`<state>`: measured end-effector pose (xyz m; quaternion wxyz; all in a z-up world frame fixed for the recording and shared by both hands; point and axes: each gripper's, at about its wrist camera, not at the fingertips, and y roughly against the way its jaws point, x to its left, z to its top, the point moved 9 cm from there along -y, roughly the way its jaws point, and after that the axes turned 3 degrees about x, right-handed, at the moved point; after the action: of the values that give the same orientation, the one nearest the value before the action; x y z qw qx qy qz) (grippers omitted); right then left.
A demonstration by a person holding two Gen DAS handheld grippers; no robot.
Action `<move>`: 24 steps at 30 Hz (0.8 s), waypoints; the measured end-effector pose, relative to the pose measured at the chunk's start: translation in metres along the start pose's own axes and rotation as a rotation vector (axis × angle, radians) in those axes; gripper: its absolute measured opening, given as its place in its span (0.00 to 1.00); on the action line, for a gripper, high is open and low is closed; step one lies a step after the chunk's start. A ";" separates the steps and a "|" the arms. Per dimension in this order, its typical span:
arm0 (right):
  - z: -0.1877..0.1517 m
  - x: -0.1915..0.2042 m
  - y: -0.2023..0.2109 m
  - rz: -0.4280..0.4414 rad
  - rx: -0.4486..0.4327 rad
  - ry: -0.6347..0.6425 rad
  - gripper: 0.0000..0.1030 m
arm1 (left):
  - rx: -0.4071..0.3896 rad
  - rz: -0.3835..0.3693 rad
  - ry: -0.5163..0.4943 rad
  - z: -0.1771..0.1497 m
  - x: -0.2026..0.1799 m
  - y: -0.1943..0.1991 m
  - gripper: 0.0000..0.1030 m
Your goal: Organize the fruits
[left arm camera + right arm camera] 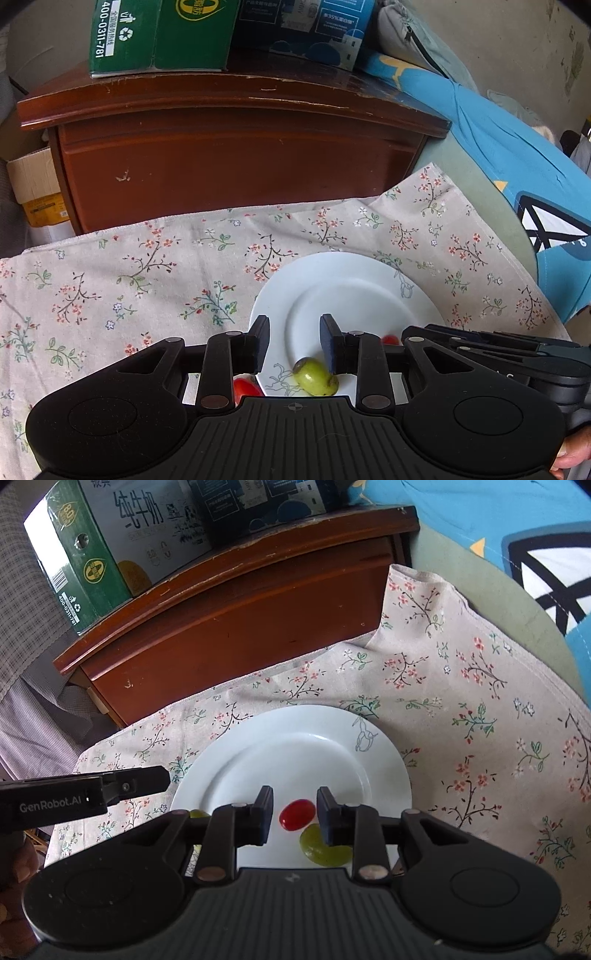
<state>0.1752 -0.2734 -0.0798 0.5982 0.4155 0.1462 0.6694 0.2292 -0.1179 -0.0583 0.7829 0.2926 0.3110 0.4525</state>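
Observation:
A white plate (pixel 351 288) (pixel 295 753) lies on a floral cloth. In the left wrist view a green fruit (pixel 316 376) rests on its near rim, just under the right finger of my left gripper (pixel 295 325), which is open and holds nothing. A red tomato (pixel 245 387) shows beneath the left finger, and another red one (pixel 389 339) peeks out at the right. In the right wrist view my right gripper (pixel 295 797) is open over the plate, with a red tomato (pixel 297 814) between its fingers, untouched. A green grape (pixel 321 847) lies beside that tomato.
A brown wooden nightstand (pixel 236 147) (pixel 236 613) stands behind the floral cloth (pixel 129 280) (pixel 461 686) and carries a green carton (pixel 159 33) and a dark blue box (pixel 303 26). Blue bedding (pixel 517 155) lies to the right. A cardboard box (pixel 37 188) sits at the left.

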 end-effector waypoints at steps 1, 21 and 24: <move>0.000 0.000 0.000 0.002 0.002 -0.006 0.28 | 0.005 0.007 0.009 0.000 0.004 0.000 0.34; 0.002 -0.005 0.004 -0.001 -0.001 -0.057 0.35 | 0.134 -0.021 -0.259 -0.049 0.034 -0.011 0.39; 0.001 -0.005 0.003 -0.001 0.005 -0.055 0.35 | 0.139 -0.043 -0.279 -0.050 0.034 -0.017 0.39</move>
<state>0.1742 -0.2787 -0.0790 0.6013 0.4352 0.1319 0.6569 0.2139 -0.0854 -0.1100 0.8058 0.3995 0.2358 0.3680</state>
